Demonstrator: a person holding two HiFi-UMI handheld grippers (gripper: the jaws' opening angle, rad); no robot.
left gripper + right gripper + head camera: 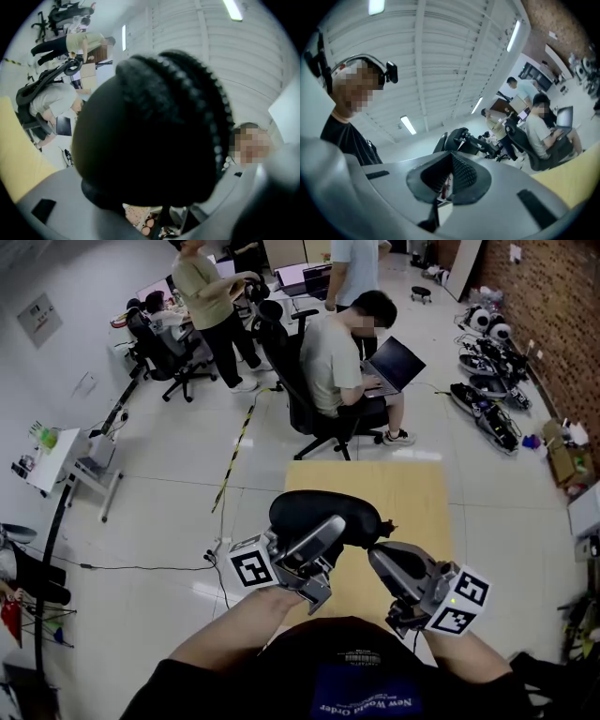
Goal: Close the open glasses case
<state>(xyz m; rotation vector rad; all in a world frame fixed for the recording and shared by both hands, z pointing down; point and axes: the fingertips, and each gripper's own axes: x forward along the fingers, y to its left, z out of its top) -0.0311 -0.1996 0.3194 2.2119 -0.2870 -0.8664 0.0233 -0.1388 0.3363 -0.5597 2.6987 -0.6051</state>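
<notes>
Glasses case (pixel 323 510): black, oval, raised clear of the yellow worktop (pixel 412 491); two beaded zip lines run along its edge, possibly not fully joined.
Left hand-held gripper (pixel 326 535): jaws set wide, clamping the case.
Right hand-held gripper (pixel 380 555): jaws pressed together, empty, just beside the case's right end.

Site: shared robotics lab and office.
Landmark: wooden table (pixel 412 502).
Beyond table: person (pixel 333 362) on office chair (pixel 298 399) with laptop (pixel 398 362); 2 people standing (pixel 208 296); desks with monitors (pixel 292 276).
Right of table: brick wall (pixel 553 315), robot hardware (pixel 487 409) on floor.
Left of table: striped floor tape (pixel 236 448).
</notes>
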